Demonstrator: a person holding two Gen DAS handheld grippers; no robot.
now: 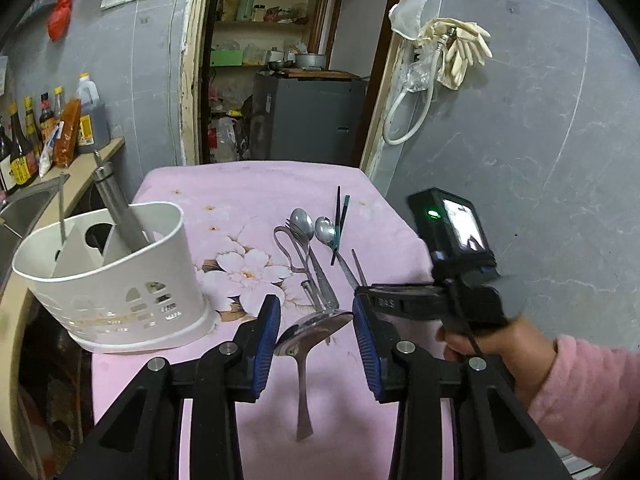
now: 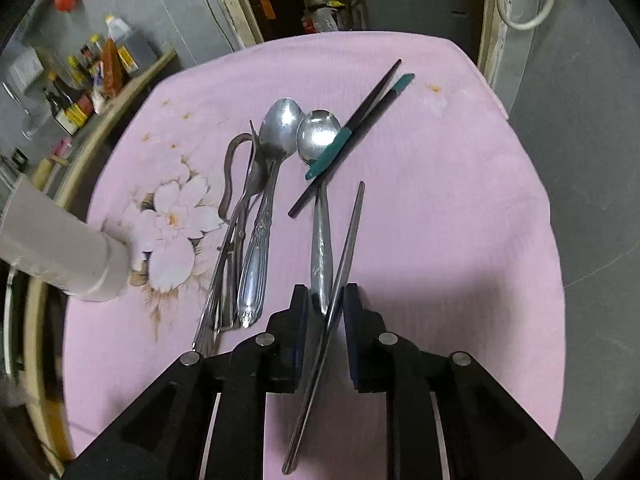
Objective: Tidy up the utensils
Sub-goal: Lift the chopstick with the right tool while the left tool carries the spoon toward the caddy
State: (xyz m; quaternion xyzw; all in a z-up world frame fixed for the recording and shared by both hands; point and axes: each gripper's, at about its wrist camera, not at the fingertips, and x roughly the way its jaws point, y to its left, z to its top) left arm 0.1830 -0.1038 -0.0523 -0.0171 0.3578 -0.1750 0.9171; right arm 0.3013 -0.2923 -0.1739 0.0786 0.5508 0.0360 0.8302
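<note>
A steel spoon (image 1: 316, 330) sits crosswise between the blue pads of my left gripper (image 1: 316, 308), which is shut on its bowl; the handle hangs down over the pink cloth (image 1: 240, 200). The white utensil holder (image 1: 112, 280) stands to the left with a steel tool (image 1: 116, 208) and a thin rod (image 1: 62, 216) inside. My right gripper (image 2: 326, 292) is slightly open around a metal chopstick (image 2: 352, 236), with a gap at the left pad. Two spoons (image 2: 320, 136), tongs (image 2: 232, 184) and dark chopsticks (image 2: 360, 120) lie ahead of it. A hand in a pink sleeve holds the right gripper (image 1: 366, 300).
Sauce bottles (image 1: 44, 132) line a wooden ledge at the left beside a sink (image 1: 24, 208). Behind the table a doorway shows a grey cabinet (image 1: 308, 116). Gloves (image 1: 460, 52) and a hose hang on the right wall. The holder's base (image 2: 60, 248) juts in at left.
</note>
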